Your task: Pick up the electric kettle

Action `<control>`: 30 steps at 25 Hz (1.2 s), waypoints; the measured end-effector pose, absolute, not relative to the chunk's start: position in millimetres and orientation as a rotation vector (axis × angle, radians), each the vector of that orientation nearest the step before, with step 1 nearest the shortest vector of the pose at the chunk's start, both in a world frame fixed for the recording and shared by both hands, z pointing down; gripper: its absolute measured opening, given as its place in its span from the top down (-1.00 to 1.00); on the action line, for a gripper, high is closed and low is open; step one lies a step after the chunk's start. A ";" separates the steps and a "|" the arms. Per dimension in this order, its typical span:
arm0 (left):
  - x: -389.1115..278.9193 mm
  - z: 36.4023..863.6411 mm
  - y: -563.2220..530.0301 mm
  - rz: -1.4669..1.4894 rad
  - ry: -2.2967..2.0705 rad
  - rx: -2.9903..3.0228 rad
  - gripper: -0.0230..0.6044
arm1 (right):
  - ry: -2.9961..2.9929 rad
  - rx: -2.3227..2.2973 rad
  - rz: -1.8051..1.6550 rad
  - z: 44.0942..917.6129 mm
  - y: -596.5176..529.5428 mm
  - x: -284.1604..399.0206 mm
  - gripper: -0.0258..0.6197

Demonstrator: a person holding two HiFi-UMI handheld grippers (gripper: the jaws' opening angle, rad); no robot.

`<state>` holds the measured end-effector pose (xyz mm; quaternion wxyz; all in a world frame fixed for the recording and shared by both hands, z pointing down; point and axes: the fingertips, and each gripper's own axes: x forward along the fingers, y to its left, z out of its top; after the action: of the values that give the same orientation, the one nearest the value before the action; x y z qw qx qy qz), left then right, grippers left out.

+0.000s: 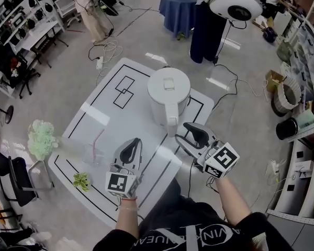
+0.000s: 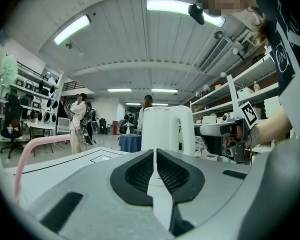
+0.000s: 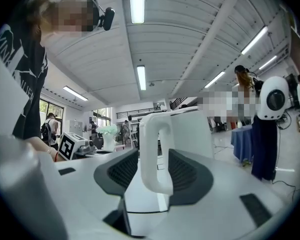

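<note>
Right gripper view: my right tool [image 3: 151,170] stands wide open astride the kettle handle [image 3: 151,149], not gripping; left tool [image 2: 154,160] closed, empty.

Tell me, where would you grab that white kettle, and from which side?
I'd grip the handle, coming level from the right gripper's side: the kettle stands upright, its looped handle facing that gripper, whose open jaws flank it.

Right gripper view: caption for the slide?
Open right claw straddles the handle of the white electric kettle, pads not yet closed.
</note>
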<state>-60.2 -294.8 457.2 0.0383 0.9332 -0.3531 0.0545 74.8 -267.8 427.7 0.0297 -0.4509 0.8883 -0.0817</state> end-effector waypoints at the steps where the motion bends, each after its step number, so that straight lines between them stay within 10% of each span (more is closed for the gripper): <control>1: -59.4 458.4 -297.4 0.166 -1.083 2.856 0.85 | 2.743 -1.383 -0.251 427.2 -271.3 73.8 0.39; 30: -35.7 490.2 -329.7 0.118 -1.036 2.780 0.85 | 2.852 -1.022 -0.251 405.6 -308.6 21.4 0.32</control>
<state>-35.7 -329.7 490.2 0.0860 0.9328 -0.3477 0.0396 21.4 -308.6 405.6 0.0506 -0.3357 0.9370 -0.0824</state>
